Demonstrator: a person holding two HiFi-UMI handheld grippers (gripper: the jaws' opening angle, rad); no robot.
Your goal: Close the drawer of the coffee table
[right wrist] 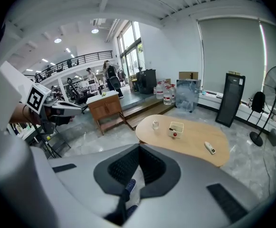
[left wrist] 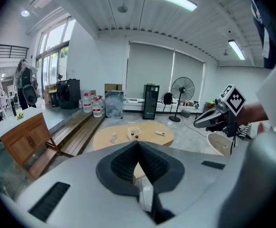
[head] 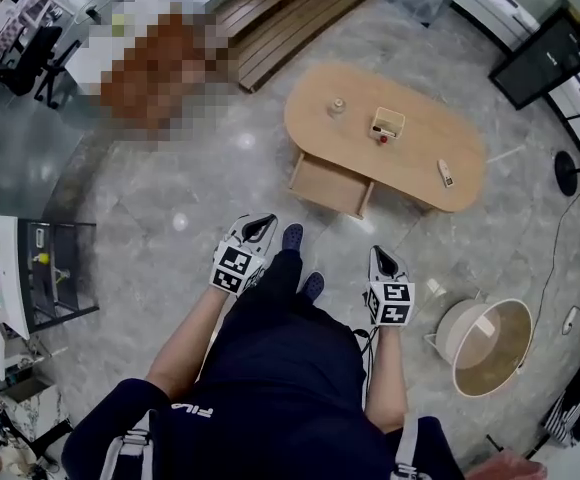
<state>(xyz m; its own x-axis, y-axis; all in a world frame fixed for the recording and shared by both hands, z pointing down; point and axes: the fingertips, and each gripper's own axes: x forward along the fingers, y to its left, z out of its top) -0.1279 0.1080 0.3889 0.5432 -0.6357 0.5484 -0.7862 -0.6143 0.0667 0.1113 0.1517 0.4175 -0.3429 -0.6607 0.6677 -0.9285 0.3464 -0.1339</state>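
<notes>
Ahead of the person, table (head: 425, 163) stands on the floor, its drawer (head: 330, 185) pulled out on the near side, toward the feet. Left gripper (head: 258, 226) and right gripper (head: 382, 259) are both clenched on nothing, well apart from the drawer.

Likely risks:
- A push at one corner skews the drawer and jams it.
- A hard shove slides the table and tips the cup (head: 337, 106) or box (head: 388, 125).
- Clenched tips slip off the drawer front.
- Tub (head: 490, 343), near right, could catch a step.
</notes>
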